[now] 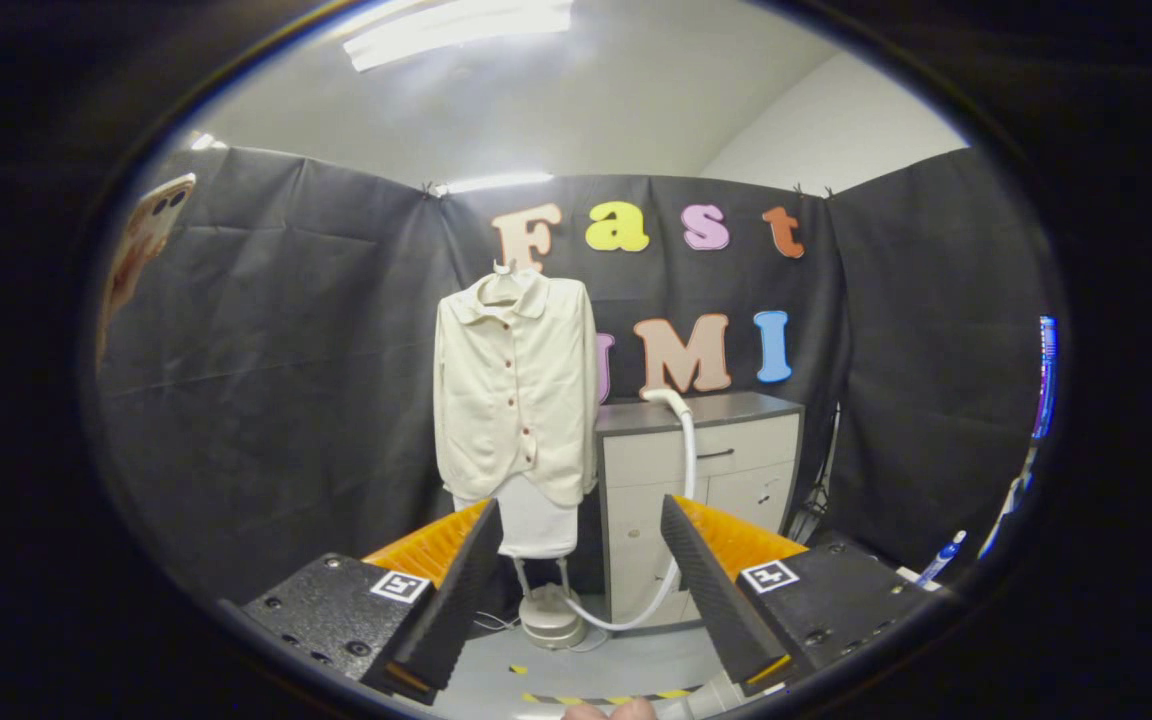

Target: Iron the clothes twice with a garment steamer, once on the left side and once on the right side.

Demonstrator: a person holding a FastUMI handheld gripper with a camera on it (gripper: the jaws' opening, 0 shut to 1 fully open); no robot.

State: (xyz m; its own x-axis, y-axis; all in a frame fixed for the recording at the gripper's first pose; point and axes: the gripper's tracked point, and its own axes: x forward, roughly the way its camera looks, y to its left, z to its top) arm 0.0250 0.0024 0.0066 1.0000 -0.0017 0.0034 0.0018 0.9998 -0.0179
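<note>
A cream button-up shirt [516, 390] hangs on a hanger in front of the black cloth wall, well beyond my fingers. Under it a white panel [536, 525] and thin poles lead down to the steamer's round base [551, 617] on the floor. A white hose [688, 470] curves up from the base to the steamer head [664, 396], which rests on top of a cabinet to the right of the shirt. My gripper [579, 510] is open, fingers wide apart, with nothing between them. It is far from shirt and steamer.
A grey-and-white cabinet [726, 450] with a drawer and doors stands right of the shirt. Yellow-black tape [606, 697] marks the floor near me. A phone [141, 245] hangs high on the left. A blue-capped pen [944, 556] lies at the right.
</note>
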